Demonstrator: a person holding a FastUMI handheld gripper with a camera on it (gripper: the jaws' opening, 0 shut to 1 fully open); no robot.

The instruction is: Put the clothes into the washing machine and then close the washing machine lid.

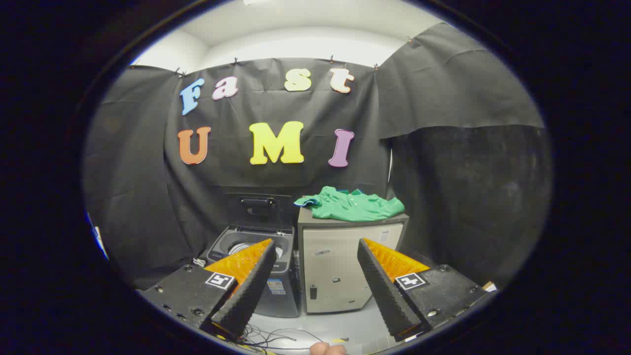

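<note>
While claw (315, 246) hangs wide apart, holding nothing, green shirt (351, 204) lies on top of small cabinet (340, 266), well beyond fingers, slightly right of centre. Washing machine (256, 256) just left of cabinet, lid (259, 209) up. Shirt's long axis runs left-right.

No legible text from my seat. Washing machine (235, 233), lid up: coloured sticker (276, 286) on front panel, print too small to read. Cabinet (335, 266) beside it: pale label (384, 236) at upper corner of door, small marks lower down, all unreadable. Gripper (315, 243) fingers spread wide, holding nothing; I see a black-and-white square marker (220, 280) on one finger mount and a matching one (410, 281) on the other, pattern only, no characters.
</note>
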